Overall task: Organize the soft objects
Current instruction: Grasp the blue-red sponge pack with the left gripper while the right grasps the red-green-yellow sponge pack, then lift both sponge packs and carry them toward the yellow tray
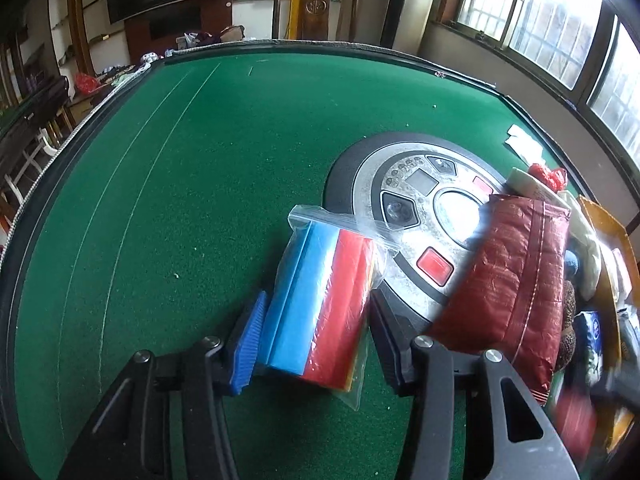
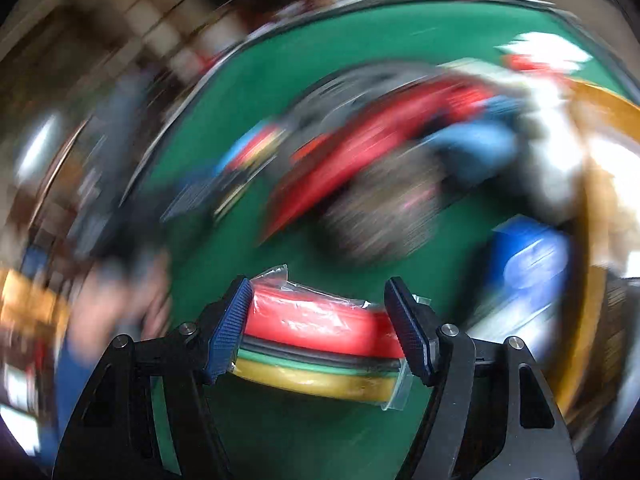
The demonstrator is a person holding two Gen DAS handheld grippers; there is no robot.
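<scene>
Tongs on the left (image 1: 316, 340) clench a clear zip bag of blue and red foam sheets (image 1: 320, 304), its long axis running away from them, low over the green felt counter (image 1: 160, 200); the right tongs (image 2: 320, 332) grip a second bag of red, green and yellow foam strips (image 2: 320, 344) crosswise. Beside the left bag lie a round silver control panel (image 1: 416, 208) and a crinkled red foil pouch (image 1: 508, 280); windows (image 1: 560, 20) line the far wall.

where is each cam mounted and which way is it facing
Left wrist: on the left gripper, looking down along its fingers at a bagged foam stack on the green table.
Right wrist: on the right gripper, looking down, blurred, fingers around a second foam bag.
Shared: green table, dark red bag.
</scene>
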